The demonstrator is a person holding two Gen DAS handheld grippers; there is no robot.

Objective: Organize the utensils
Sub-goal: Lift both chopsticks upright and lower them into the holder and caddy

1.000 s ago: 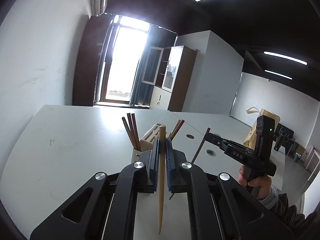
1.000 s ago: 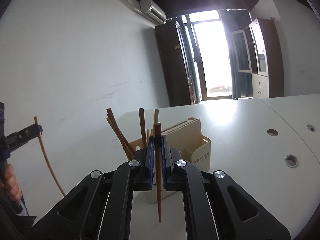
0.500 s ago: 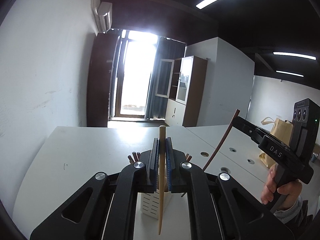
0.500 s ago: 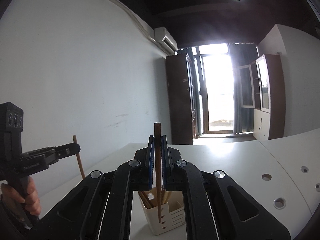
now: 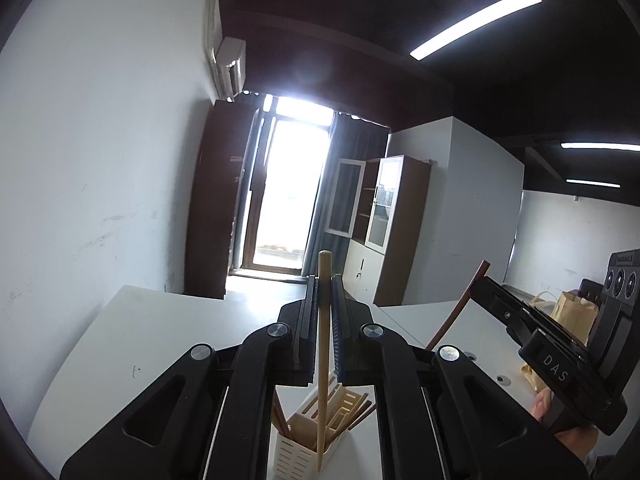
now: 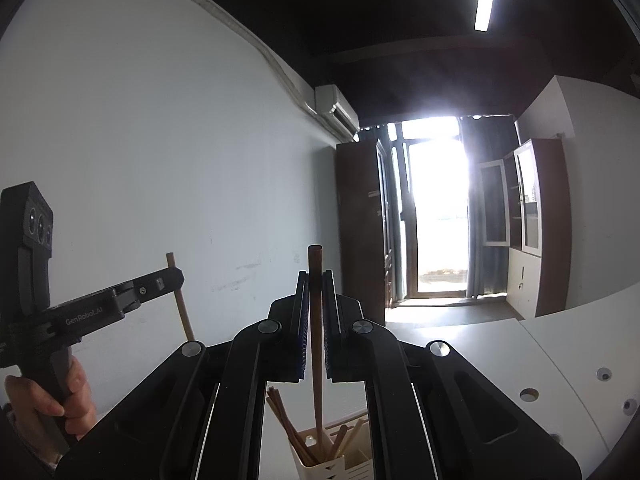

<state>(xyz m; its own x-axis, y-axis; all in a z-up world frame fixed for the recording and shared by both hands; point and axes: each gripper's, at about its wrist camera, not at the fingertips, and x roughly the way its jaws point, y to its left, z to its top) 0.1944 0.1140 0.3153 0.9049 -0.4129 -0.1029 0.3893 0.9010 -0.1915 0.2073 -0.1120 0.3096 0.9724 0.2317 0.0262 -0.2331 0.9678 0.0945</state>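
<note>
The white bench (image 5: 160, 332) runs back to a white wall on the left of the left wrist view and to a bright glazed door at the far end; its near left edge curves round, and in the right wrist view its right part shows round cable holes (image 6: 529, 394). Most of the bench top is bare around the cream slotted plastic utensil holder (image 5: 296, 452), which stands low in both views, directly under the two tools, with several dark and pale wooden chopsticks leaning in its compartments. A brown paper bag (image 5: 572, 316) sits on the far right of the bench, well apart from the holder. The left hand-held gripper (image 5: 325, 320) is clamped tight on a pale wooden chopstick (image 5: 323, 360), held upright, its top standing above the pads and its lower end hanging over the holder; whether it touches the holder I cannot tell. The right hand-held gripper (image 6: 316, 320) is likewise closed on a dark brown wooden chopstick (image 6: 316, 360), upright, its lower end down among the sticks in the holder. A hand (image 6: 48, 404) grips the left tool's handle, seen from the right wrist.
</note>
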